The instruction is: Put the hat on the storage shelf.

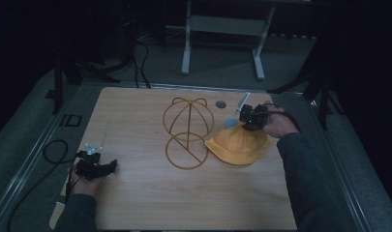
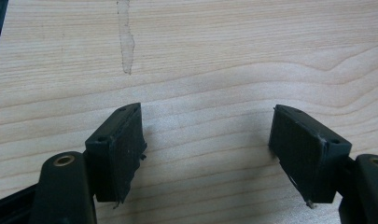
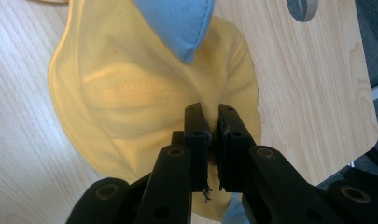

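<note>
Overhead setting: a pale wooden surface point(image 1: 150, 203) in a dim room, with a person's forearms coming in from the near edge.
Hat: a yellow cloth hat point(image 1: 238, 145) lies right of the middle of the surface, its crown bunched upward on the far side, with a small patch of light blue cloth point(image 1: 229, 123) showing at its far edge.
Right gripper: the right gripper point(image 1: 250, 121) sits at the far edge of the hat, its jaws pressed together on a fold of the yellow cloth; in the right gripper view the fabric is pinched between the two black pads point(image 3: 197, 135) and the rest of the hat spreads away beyond them.
Wire frame: a yellow wire frame point(image 1: 188, 130), domed like a head above a round base ring, stands in the middle of the surface, just left of the hat and touching its brim.
Left gripper: the left gripper point(image 1: 106, 166) rests low at the near left of the surface, well apart from the hat, its jaws wide apart with bare wood between them.
Small detail: a round grey hole point(image 1: 221, 104) sits in the surface beyond the hat.
</note>
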Available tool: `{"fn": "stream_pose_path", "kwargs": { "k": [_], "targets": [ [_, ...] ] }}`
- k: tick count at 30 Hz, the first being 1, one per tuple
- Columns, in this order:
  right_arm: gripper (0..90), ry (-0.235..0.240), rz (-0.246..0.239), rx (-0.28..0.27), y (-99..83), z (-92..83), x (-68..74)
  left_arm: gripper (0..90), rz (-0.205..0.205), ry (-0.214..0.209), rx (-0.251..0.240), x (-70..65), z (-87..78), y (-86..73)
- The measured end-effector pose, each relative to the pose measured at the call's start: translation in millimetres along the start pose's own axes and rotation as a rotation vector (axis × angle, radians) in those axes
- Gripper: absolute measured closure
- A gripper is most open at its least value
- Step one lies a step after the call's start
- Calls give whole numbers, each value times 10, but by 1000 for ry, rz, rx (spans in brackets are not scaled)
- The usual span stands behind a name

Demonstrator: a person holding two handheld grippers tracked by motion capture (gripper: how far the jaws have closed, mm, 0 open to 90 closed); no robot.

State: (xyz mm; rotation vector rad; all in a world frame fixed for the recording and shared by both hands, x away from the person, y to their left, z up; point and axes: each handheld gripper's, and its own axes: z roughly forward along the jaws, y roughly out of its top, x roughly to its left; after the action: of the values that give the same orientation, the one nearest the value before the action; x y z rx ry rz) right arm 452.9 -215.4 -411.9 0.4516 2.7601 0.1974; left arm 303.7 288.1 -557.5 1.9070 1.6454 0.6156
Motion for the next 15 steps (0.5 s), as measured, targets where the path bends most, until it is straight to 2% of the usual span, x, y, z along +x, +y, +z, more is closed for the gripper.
{"fn": "stream_pose_path", "kwargs": {
  "k": [8, 15],
  "targets": [
    [848, 9, 71, -51, -38, -140, -46, 266, 0, 0, -1, -1, 1, -1],
    [850, -12, 86, -75, -56, -305, -106, 266, -1, 0, -3, -1, 1, -2]
  ]
}}
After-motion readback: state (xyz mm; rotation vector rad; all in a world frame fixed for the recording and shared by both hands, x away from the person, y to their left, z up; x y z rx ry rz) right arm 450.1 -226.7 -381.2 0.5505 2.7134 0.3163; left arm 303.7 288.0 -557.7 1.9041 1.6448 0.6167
